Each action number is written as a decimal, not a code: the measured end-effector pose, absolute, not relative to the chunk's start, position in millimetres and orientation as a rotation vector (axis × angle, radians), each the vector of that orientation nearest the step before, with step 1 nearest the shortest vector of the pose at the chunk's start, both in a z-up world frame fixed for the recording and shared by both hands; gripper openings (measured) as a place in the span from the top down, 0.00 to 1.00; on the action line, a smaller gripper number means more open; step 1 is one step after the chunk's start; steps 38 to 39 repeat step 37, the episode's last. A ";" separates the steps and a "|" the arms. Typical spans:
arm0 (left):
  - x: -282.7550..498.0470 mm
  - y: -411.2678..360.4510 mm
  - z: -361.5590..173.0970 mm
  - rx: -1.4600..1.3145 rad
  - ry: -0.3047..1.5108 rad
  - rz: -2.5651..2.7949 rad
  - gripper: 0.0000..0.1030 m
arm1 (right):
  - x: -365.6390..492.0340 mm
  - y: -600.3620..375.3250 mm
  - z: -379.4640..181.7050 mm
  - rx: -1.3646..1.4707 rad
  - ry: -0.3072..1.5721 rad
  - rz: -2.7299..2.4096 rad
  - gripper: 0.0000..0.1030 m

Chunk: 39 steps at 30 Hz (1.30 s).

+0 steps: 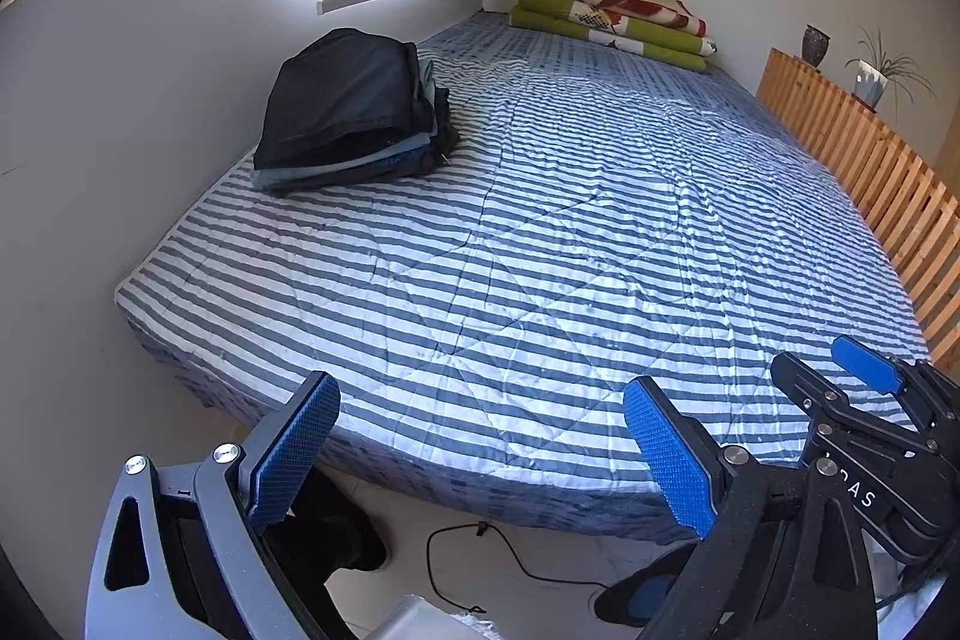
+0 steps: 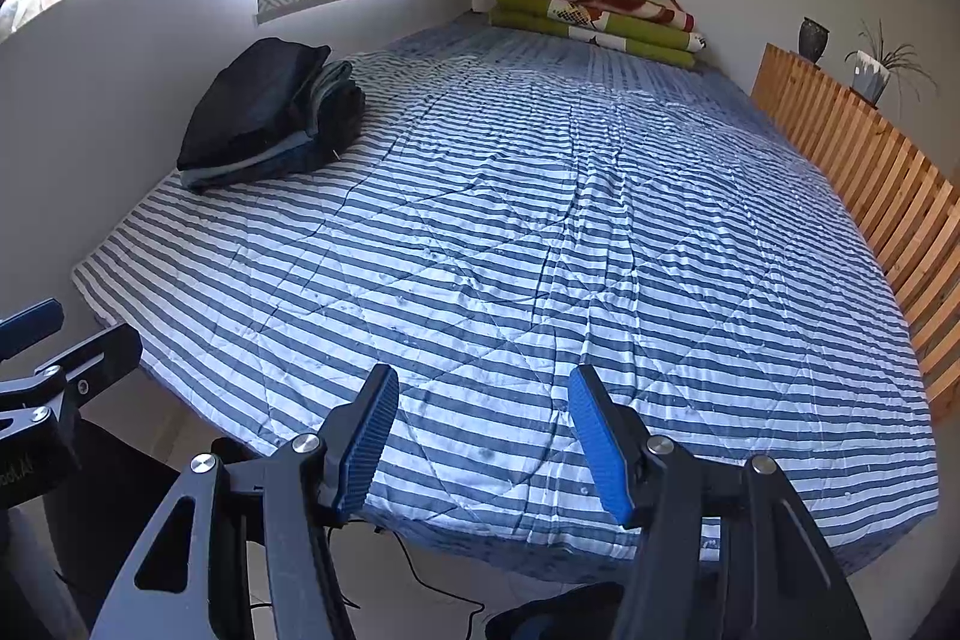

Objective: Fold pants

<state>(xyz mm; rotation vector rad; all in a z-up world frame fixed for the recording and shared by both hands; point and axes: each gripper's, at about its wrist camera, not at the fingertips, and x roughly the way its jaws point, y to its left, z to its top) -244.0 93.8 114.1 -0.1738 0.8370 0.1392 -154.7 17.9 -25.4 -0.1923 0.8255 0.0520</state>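
A stack of folded dark pants [image 1: 354, 112] [image 2: 270, 115] lies on the far left side of the striped bed [image 1: 540, 250] [image 2: 540, 232], against the wall. My left gripper [image 1: 480, 400] hangs open over the bed's near edge with nothing between its blue pads [image 1: 294, 451]. Open too and empty, my right gripper [image 2: 483, 388] hovers over the near edge of the quilt. The right gripper [image 1: 864, 376] shows at the right of the left wrist view, and the left gripper [image 2: 36, 340] peeks in at the left edge of the right wrist view.
Folded green and red blankets [image 1: 618, 19] [image 2: 600, 13] lie at the bed's far end. A wooden slatted rail [image 1: 870, 160] [image 2: 870, 160] runs along the right side, with a vase [image 1: 815, 45] and a potted plant [image 1: 876, 76] behind. A black cable [image 1: 480, 550] trails on the floor below.
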 end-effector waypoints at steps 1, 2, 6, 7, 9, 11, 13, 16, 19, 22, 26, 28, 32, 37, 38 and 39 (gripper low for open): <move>-244.0 94.4 114.4 -0.175 0.837 0.138 0.05 | -154.9 18.0 -25.7 -0.192 0.826 0.052 0.47; -244.0 94.4 114.6 -0.174 0.836 0.138 0.05 | -155.1 18.0 -26.1 -0.191 0.828 0.053 0.47; -244.0 94.6 114.4 -0.173 0.839 0.134 0.05 | -154.5 16.6 -27.0 -0.184 0.835 0.054 0.47; -243.8 94.7 114.3 -0.172 0.840 0.132 0.05 | -154.8 16.7 -27.2 -0.183 0.836 0.054 0.47; -243.7 94.7 114.6 -0.172 0.839 0.131 0.05 | -154.7 17.0 -27.0 -0.184 0.836 0.054 0.47; -243.6 94.9 114.4 -0.173 0.841 0.131 0.05 | -154.8 17.0 -26.6 -0.184 0.834 0.054 0.47; -243.3 95.3 114.5 -0.174 0.842 0.130 0.05 | -154.8 16.7 -26.4 -0.185 0.834 0.053 0.47; -243.0 95.4 114.6 -0.175 0.843 0.129 0.05 | -154.7 17.6 -26.5 -0.185 0.837 0.053 0.47; -243.2 95.2 114.5 -0.174 0.842 0.130 0.05 | -154.9 17.5 -27.5 -0.185 0.841 0.053 0.47; -243.2 94.9 114.4 -0.175 0.842 0.129 0.05 | -154.6 17.1 -27.5 -0.185 0.842 0.053 0.47; -242.6 95.7 113.8 -0.178 0.845 0.127 0.05 | -154.6 17.3 -27.6 -0.184 0.845 0.053 0.47; -242.4 96.0 113.5 -0.178 0.845 0.126 0.05 | -154.3 17.0 -28.7 -0.184 0.846 0.053 0.47; -242.4 96.0 112.8 -0.178 0.844 0.125 0.05 | -154.0 17.0 -30.0 -0.184 0.850 0.053 0.47; -240.1 93.7 108.0 -0.168 0.852 0.114 0.05 | -152.6 15.1 -33.6 -0.183 0.856 0.051 0.47; -240.1 93.7 108.0 -0.168 0.852 0.114 0.05 | -152.6 15.1 -33.6 -0.183 0.856 0.051 0.47; -240.1 93.7 108.0 -0.168 0.852 0.114 0.05 | -152.6 15.1 -33.6 -0.183 0.856 0.051 0.47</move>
